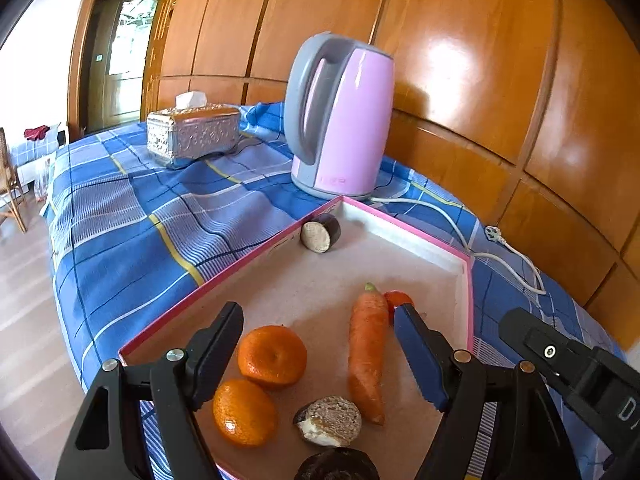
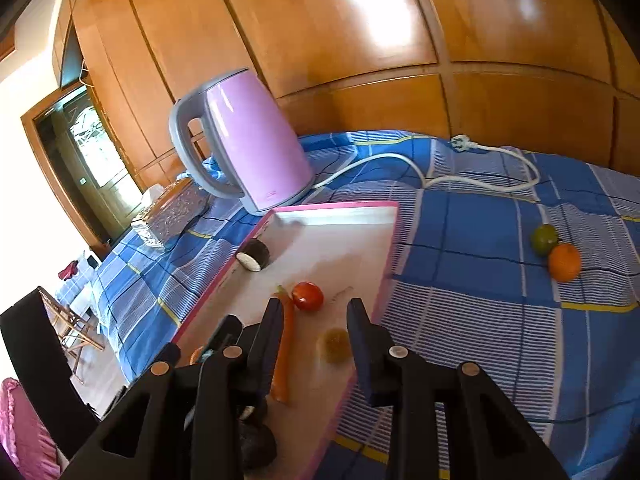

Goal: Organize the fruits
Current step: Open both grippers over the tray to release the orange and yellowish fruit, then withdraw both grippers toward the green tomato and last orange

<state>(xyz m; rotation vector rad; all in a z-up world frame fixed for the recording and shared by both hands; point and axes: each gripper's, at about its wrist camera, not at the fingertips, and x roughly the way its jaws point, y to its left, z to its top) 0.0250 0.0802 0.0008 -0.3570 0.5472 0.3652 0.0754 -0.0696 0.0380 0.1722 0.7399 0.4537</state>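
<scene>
Hovering over the pink-edged tray (image 1: 224, 276), both tongs stand apart and hold nothing. Left tongs (image 1: 318, 316) frame two oranges (image 1: 272, 354) and a carrot (image 1: 366, 356); a dark fruit (image 1: 338, 466) is cut off below. Right tongs (image 2: 316, 308) blur a yellowish thing (image 2: 334, 344); I cannot tell what it is.

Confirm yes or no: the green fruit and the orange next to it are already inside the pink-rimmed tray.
No: the green fruit and the orange lie on the blue checked cloth, outside the tray.
</scene>
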